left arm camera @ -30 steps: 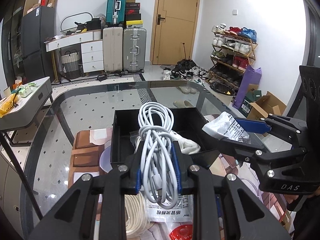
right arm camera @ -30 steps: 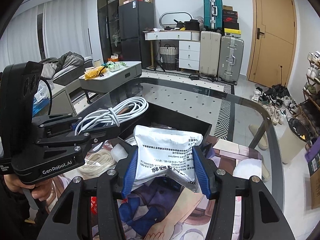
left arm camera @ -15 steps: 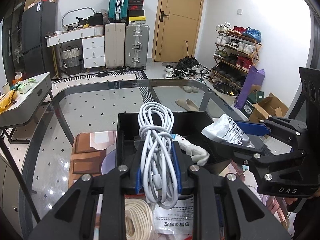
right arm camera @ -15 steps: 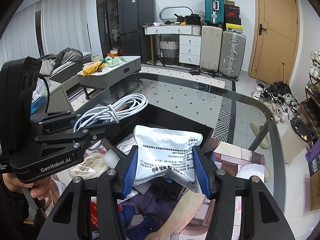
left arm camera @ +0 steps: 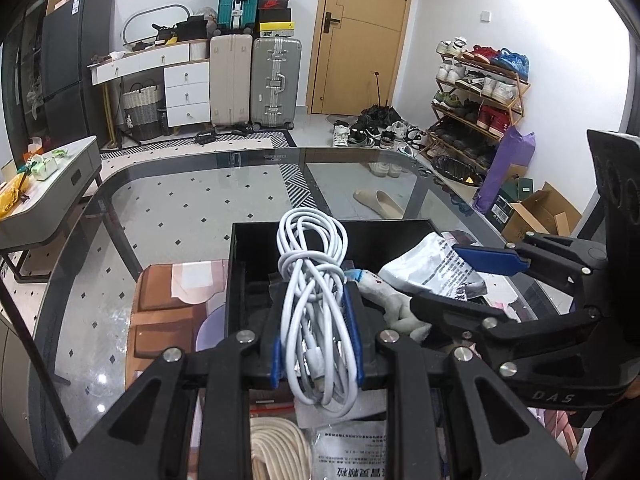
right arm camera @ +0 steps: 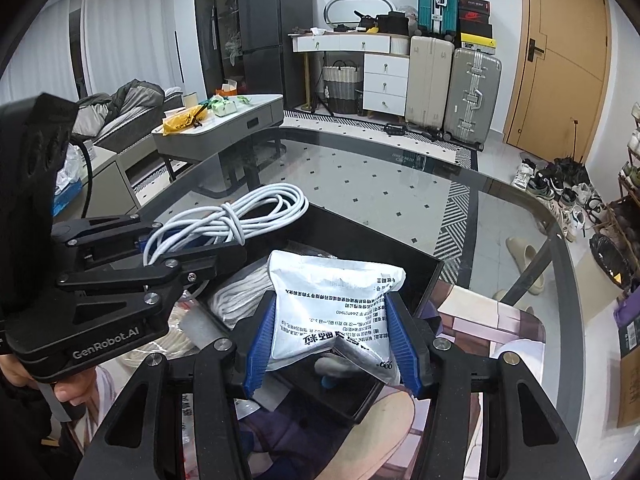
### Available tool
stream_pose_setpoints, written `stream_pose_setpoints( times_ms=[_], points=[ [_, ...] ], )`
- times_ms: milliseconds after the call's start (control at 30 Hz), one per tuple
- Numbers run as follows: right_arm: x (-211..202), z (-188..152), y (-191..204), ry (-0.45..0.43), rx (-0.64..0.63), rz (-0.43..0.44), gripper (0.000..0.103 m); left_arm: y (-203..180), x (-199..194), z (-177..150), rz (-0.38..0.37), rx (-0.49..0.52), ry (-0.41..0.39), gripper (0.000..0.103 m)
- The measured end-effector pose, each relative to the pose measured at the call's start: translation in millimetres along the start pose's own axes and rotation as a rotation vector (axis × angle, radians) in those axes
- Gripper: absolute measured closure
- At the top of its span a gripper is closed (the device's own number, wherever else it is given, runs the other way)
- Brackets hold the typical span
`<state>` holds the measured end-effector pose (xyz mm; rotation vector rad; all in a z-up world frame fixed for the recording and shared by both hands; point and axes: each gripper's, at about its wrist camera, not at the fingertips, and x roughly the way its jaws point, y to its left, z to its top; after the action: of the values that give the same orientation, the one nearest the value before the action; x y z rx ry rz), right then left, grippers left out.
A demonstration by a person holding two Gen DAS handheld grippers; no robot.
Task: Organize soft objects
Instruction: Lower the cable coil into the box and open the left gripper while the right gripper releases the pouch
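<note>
Holding cable and packet over black box

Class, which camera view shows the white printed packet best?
The right wrist view: the packet faces the camera, clamped in the right gripper, print visible. The left wrist view shows the packet only side-on, partly hidden by the gripper's fingers.
</note>
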<state>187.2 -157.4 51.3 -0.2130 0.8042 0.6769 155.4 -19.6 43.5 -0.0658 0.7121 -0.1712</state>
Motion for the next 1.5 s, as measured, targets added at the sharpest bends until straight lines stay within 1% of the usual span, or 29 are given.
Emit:
stream_pose_setpoints(
  times_ms=[267, 333, 467, 567, 967, 1033, 1133, 1200, 1267, 1333, 1400, 1433, 1500],
  points=[
    [11.5, 7.7, -4.1, 0.004, -0.027, -0.006, 0.05, 2.5, 12.5, 5.1, -0.009, 0.009, 0.014, 0.08],
    [14.7, 8.6, -2.9, 0.007, -0.044, -0.008, 0.05, 1.3, 15.5, 3.4, -0.015, 0.009, 0.028, 0.08],
    [21.4, 11.1, -0.6, 0.015, -0.065, -0.014, 0.05, -0.1, 18.5, 2.0, -0.013, 0.017, 0.022, 0.08],
    [25.9, 12.8, 2.2, 0.021, -0.087, -0.019, 0.05, 0.6, 21.0, 1.3, -0.017, 0.023, 0.036, 0.08],
    [27.9, 15.0, 4.5, 0.042, -0.124, 0.004, 0.05, 0.5, 4.2, 1.1, -0.04, 0.055, 0.086, 0.08],
    [29.9, 15.3, 5.8, 0.046, -0.129, 0.003, 0.05, -0.3, 4.9, 2.6, -0.036, 0.058, 0.087, 0.08],
    [34.8, 15.6, 7.1, 0.057, -0.13, -0.01, 0.05, 2.3, 12.4, 5.3, -0.022, 0.035, 0.097, 0.079],
    [37.0, 15.6, 6.5, 0.064, -0.137, -0.01, 0.047, 5.2, 17.6, 4.6, -0.016, 0.019, 0.113, 0.077],
    [36.0, 15.0, 6.9, 0.061, -0.15, -0.024, 0.045, 8.7, 18.0, 2.9, -0.013, 0.01, 0.118, 0.069],
    [31.9, 13.9, 6.7, 0.048, -0.151, -0.027, 0.039, 9.6, 14.2, 2.2, -0.021, 0.01, 0.103, 0.062],
    [26.5, 12.2, 3.1, 0.034, -0.137, -0.035, 0.03, 10.0, 8.8, 2.0, -0.031, 0.009, 0.088, 0.055],
    [22.5, 10.9, 0.0, 0.024, -0.123, -0.044, 0.029, 9.6, 6.3, 2.7, -0.016, 0.011, 0.08, 0.047],
    [16.7, 9.2, -4.6, 0.007, -0.094, -0.052, 0.02, 10.8, 0.0, 3.1, -0.011, 0.007, 0.063, 0.046]
  ],
)
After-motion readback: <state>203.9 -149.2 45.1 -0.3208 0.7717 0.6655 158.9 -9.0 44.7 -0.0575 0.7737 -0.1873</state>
